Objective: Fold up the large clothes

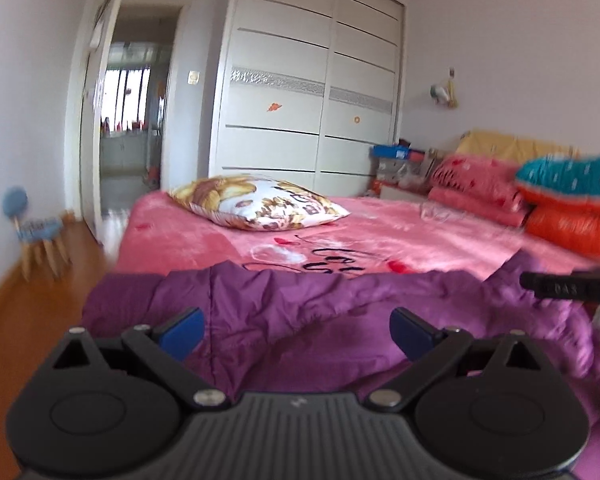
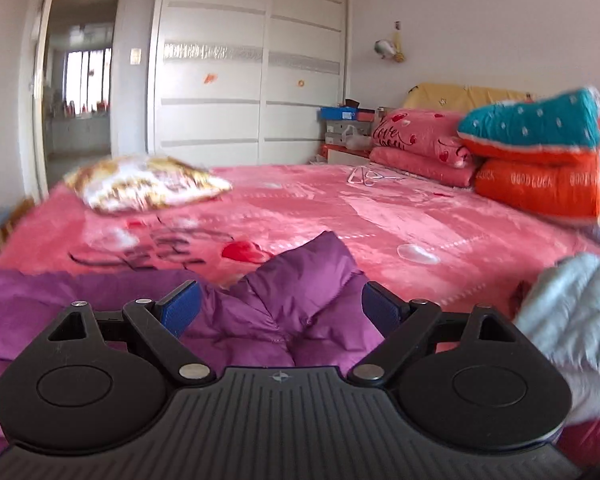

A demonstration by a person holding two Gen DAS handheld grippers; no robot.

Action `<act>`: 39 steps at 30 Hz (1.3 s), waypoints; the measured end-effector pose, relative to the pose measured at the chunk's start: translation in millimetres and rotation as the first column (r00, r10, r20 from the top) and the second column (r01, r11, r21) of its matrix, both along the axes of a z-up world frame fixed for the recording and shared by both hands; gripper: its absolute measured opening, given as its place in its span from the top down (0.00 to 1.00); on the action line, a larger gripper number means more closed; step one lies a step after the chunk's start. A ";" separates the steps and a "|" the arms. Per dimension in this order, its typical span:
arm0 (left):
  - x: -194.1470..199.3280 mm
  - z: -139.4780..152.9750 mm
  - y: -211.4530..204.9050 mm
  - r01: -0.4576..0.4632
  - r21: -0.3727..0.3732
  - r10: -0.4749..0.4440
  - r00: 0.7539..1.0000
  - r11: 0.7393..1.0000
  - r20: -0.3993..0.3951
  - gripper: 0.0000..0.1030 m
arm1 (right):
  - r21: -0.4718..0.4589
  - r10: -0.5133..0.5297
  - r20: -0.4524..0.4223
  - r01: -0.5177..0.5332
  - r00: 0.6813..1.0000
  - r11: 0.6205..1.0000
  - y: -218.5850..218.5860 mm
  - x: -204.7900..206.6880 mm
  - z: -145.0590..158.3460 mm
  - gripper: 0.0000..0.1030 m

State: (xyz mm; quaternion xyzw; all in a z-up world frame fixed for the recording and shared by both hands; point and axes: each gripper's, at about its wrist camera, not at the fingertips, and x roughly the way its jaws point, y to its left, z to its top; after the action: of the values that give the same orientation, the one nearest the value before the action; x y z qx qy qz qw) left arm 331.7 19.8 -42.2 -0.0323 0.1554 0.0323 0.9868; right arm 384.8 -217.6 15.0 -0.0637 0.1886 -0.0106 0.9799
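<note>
A purple padded jacket (image 1: 300,312) lies spread across the near edge of a bed with a pink blanket (image 1: 380,232). My left gripper (image 1: 296,332) is open, its blue pads wide apart over the jacket's middle. My right gripper (image 2: 281,312) is open too, with a raised puffy fold of the jacket (image 2: 300,288) between its pads, not pinched. The right gripper's black finger shows at the right edge of the left wrist view (image 1: 568,288).
A patterned pillow (image 1: 260,204) lies on the bed's far left. Folded pink quilts (image 2: 424,144) and an orange and teal quilt stack (image 2: 540,160) sit at the far right. Wire hangers (image 2: 368,176) lie mid-bed. A pale blue garment (image 2: 580,320) lies at near right. Wardrobe (image 1: 312,80), doorway and small chair (image 1: 36,232) stand behind.
</note>
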 end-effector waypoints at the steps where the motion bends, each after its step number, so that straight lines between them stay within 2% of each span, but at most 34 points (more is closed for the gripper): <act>1: 3.5 -1.4 -3.8 -0.004 0.027 0.004 1.000 1.000 -0.004 0.04 | -0.017 -0.011 -0.015 0.011 1.000 1.000 0.2 7.8 -4.3 0.00; 5: 20.8 -14.1 -12.3 -0.009 0.069 0.012 0.999 0.998 -0.048 0.04 | -0.116 -0.050 -0.104 0.038 0.993 0.993 -4.4 33.1 -35.4 0.00; 8: 31.4 -25.5 -16.6 0.003 0.077 0.002 0.998 0.997 -0.063 0.00 | -0.058 -0.047 -0.119 0.040 0.992 0.998 -14.8 35.5 -55.0 0.00; 11: 38.5 -33.9 -18.7 0.006 0.085 0.000 0.998 0.996 -0.066 0.00 | -0.028 -0.062 -0.123 0.059 0.991 0.998 -21.4 41.8 -59.7 0.00; 15: 46.4 -45.3 -16.8 0.008 0.070 -0.004 0.998 0.998 -0.062 0.00 | -0.031 -0.087 -0.125 0.083 0.988 0.996 -23.1 56.9 -68.9 0.00; 25: 58.7 -65.6 -17.8 0.027 0.039 -0.025 0.999 0.999 -0.027 0.00 | 0.020 -0.106 -0.107 0.109 0.989 0.994 -26.9 64.0 -85.1 0.00; 29: 60.3 -70.2 -20.1 0.026 0.050 -0.025 0.999 0.998 -0.023 0.00 | 0.027 -0.109 -0.101 0.112 0.989 0.993 -26.1 64.0 -84.0 0.00; 35: 58.8 -65.1 -25.7 0.013 0.081 -0.011 0.999 0.997 -0.031 0.00 | 0.012 -0.128 -0.074 0.129 0.989 0.992 -23.5 59.0 -82.3 0.00; 39: 50.3 -55.6 -34.4 -0.014 0.146 0.018 1.000 0.989 -0.026 0.00 | 0.025 -0.114 -0.081 0.116 0.990 0.993 -25.9 50.0 -74.5 0.00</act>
State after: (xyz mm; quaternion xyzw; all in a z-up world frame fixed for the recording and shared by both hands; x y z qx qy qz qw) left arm 381.9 -14.6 -97.9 0.0389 0.1657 0.0518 0.9840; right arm 434.8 -243.5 -59.4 -0.0386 0.2308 -0.0620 0.9703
